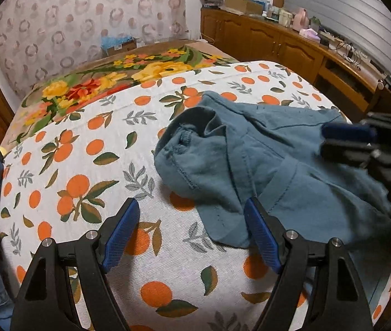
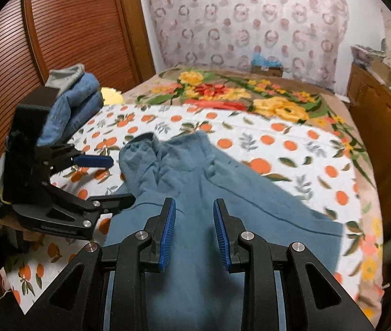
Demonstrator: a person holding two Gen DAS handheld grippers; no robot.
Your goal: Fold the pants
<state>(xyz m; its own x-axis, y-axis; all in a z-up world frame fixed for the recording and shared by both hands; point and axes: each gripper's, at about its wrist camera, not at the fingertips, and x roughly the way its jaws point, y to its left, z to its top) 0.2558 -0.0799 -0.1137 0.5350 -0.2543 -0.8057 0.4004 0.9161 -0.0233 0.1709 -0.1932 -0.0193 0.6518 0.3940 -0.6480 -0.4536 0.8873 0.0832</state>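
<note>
Lying crumpled and not yet folded at centre right of the left wrist view, the blue pants sit on an orange-print sheet, with the left gripper spread empty at bottom centre, folded denim stacked at upper left in the right wrist view, and the right gripper parted above the cloth.

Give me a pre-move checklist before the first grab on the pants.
1. Left gripper open: ok.
2. Right gripper open, nothing held: ok.
3. Pants spread flat: not ok, bunched and creased.
4. Pants fully on the bedspread: ok.
5. Left gripper lined up on the near pants edge: ok, one finger over the fabric.
6. Folded jeans apart from the pants: ok.
</note>
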